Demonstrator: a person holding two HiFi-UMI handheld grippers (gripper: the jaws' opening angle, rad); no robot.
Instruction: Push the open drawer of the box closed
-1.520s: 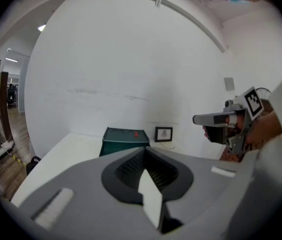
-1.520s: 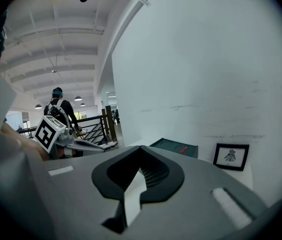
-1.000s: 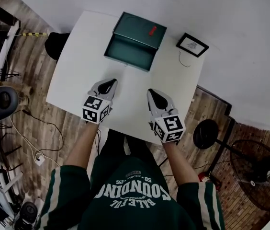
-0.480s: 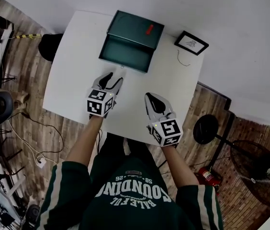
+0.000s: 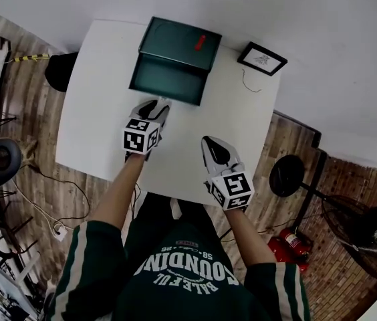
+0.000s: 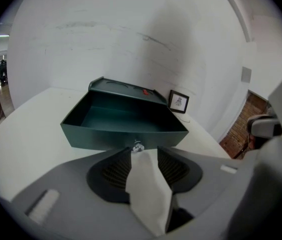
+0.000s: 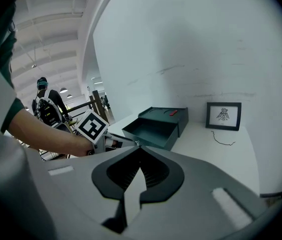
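A dark green box [image 5: 178,42] with a small red piece [image 5: 200,43] on its lid stands at the far side of the white table [image 5: 101,112]. Its drawer [image 5: 165,79] is pulled out toward me and holds nothing. My left gripper [image 5: 155,103] is right at the drawer's front, open. In the left gripper view the drawer's small metal knob [image 6: 138,146] sits just ahead of the left gripper [image 6: 140,151], between its tips, untouched. My right gripper [image 5: 210,141] hovers over the table nearer to me, shut and holding nothing. In the right gripper view its tips [image 7: 137,145] meet, the drawer [image 7: 151,131] beyond.
A small black picture frame [image 5: 261,59] leans at the table's far right, with a thin cord [image 5: 245,85] lying beside it. On the wooden floor are a black stool [image 5: 60,71] to the left and a fan [image 5: 369,233] to the right. A white wall rises behind the table.
My left gripper has moved forward up to the drawer's front, and its jaws went from shut to open. The right gripper has barely shifted.
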